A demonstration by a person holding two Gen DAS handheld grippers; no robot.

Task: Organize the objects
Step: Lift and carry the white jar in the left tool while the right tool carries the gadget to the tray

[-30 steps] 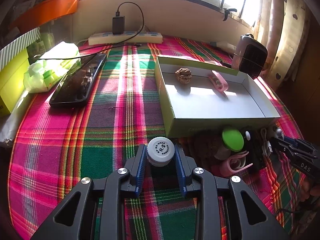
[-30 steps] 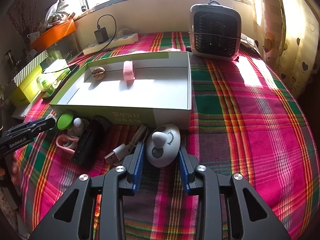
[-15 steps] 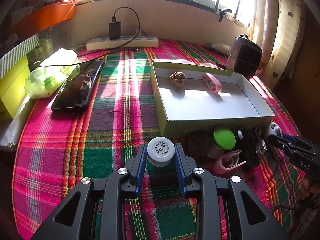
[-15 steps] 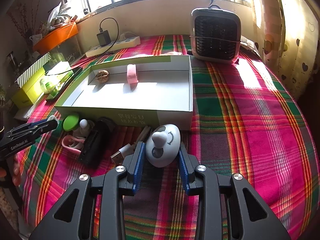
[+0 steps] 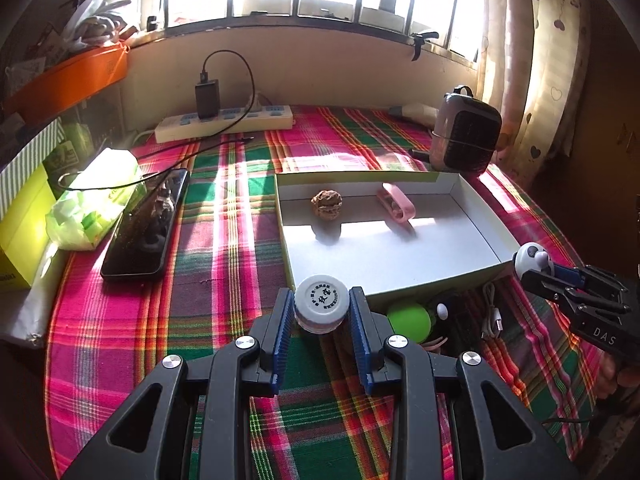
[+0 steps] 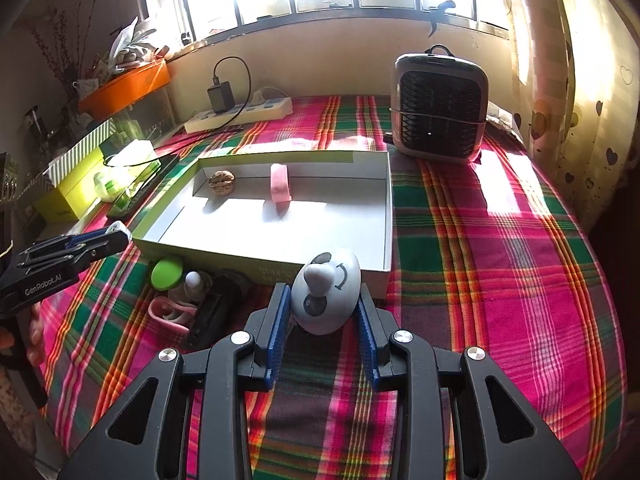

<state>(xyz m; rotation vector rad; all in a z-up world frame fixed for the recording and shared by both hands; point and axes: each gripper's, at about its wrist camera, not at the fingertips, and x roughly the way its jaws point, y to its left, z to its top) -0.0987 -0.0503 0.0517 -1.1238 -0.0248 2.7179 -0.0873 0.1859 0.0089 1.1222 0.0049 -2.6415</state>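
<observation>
My left gripper (image 5: 321, 312) is shut on a small bottle with a white cap (image 5: 321, 305), held above the cloth by the near left corner of the shallow white box (image 5: 476, 220). My right gripper (image 6: 323, 300) is shut on a white egg-shaped toy (image 6: 325, 292), held above the near right edge of the box (image 6: 390, 216). In the box lie a walnut (image 5: 326, 201) (image 6: 221, 182) and a pink clip (image 5: 396, 205) (image 6: 279, 182). The right gripper with the toy shows in the left wrist view (image 5: 536, 266); the left gripper shows in the right wrist view (image 6: 116, 236).
In front of the box lie a green-capped item (image 6: 166, 273), a pink clip (image 6: 170, 314), a black device (image 6: 216, 304) and a white cable (image 5: 494, 314). A phone (image 5: 146, 224), tissue pack (image 5: 96, 196), power strip (image 5: 224, 124) and small heater (image 6: 440, 114) stand around.
Both grippers have risen and pulled back with their objects; the bottle and the egg toy are now lifted off the cloth, higher above the box edge.
</observation>
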